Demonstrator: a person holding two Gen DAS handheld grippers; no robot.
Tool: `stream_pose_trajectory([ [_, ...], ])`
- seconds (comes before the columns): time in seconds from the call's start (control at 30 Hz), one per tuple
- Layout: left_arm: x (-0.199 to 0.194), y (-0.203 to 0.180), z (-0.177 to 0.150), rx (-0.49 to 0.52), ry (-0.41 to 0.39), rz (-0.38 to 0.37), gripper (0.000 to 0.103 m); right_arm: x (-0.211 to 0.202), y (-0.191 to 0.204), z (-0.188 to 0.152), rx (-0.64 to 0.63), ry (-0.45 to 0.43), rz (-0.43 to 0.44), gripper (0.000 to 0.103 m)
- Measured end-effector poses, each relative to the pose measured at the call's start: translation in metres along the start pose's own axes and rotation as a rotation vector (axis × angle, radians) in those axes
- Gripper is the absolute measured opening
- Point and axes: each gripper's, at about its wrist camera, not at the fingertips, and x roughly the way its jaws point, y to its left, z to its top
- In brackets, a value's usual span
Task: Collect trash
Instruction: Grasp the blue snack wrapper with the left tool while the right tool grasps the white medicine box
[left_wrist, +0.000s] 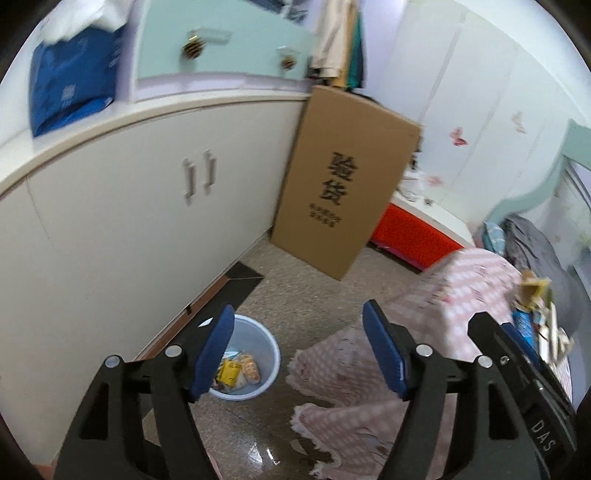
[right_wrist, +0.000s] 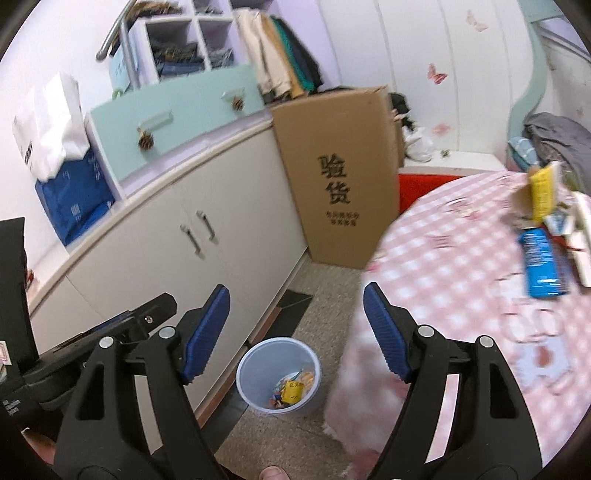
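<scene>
Both tongs, left (left_wrist: 297, 354) and right (right_wrist: 296, 334), gape wide and empty above the bin (right_wrist: 279, 373) holding wrappers, apparently freed for litter (right_wrist: 541, 258) far right on the bed (right_wrist: 461, 266).

**A lived-in bedroom at home**

I'm in a small bedroom: a bed (right_wrist: 480, 295) under a pink checked cover, white wardrobe doors (right_wrist: 424, 55) with butterfly stickers, clothes (right_wrist: 280, 55) hanging in the corner, a low cream cabinet (left_wrist: 147, 192) along the wall, and a tall cardboard box (left_wrist: 343, 177) leaning beside it.
</scene>
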Motion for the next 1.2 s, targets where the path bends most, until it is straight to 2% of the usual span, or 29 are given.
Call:
stream_pose_trajectory([
  [0.2, -0.018, -0.068, -0.013, 0.115, 0.004, -0.085, 0.075, -0.053, -0.06, 0.005, 0.054, -0.054, -0.082, 0.076],
  [0.3, -0.016, -0.108, -0.02, 0.165, 0.053, -0.156, 0.076, -0.072, -0.096, 0.007, 0.098, -0.07, -0.127, 0.076],
  [0.4, -0.016, -0.146, -0.026, 0.214, 0.058, -0.175, 0.076, -0.09, -0.134, 0.01, 0.137, -0.08, -0.182, 0.076],
  [0.53, -0.003, -0.203, -0.036, 0.306, 0.103, -0.227, 0.076, -0.102, -0.183, 0.013, 0.19, -0.06, -0.235, 0.076],
  [0.7, 0.022, -0.266, -0.053, 0.417, 0.145, -0.231, 0.077, -0.111, -0.235, 0.013, 0.236, -0.04, -0.291, 0.076],
  [0.83, 0.044, -0.291, -0.061, 0.448, 0.196, -0.245, 0.077, -0.11, -0.263, 0.014, 0.263, -0.024, -0.302, 0.076],
  [0.9, 0.054, -0.3, -0.065, 0.459, 0.208, -0.226, 0.077, -0.108, -0.271, 0.014, 0.268, -0.013, -0.306, 0.076],
  [1.0, 0.071, -0.312, -0.066, 0.46, 0.226, -0.203, 0.077, -0.096, -0.28, 0.018, 0.266, 0.016, -0.299, 0.076],
  [1.13, 0.088, -0.322, -0.065, 0.462, 0.244, -0.212, 0.077, -0.078, -0.283, 0.024, 0.266, 0.051, -0.273, 0.076],
  [1.2, 0.096, -0.32, -0.064, 0.446, 0.262, -0.215, 0.073, -0.07, -0.281, 0.027, 0.261, 0.066, -0.254, 0.076],
])
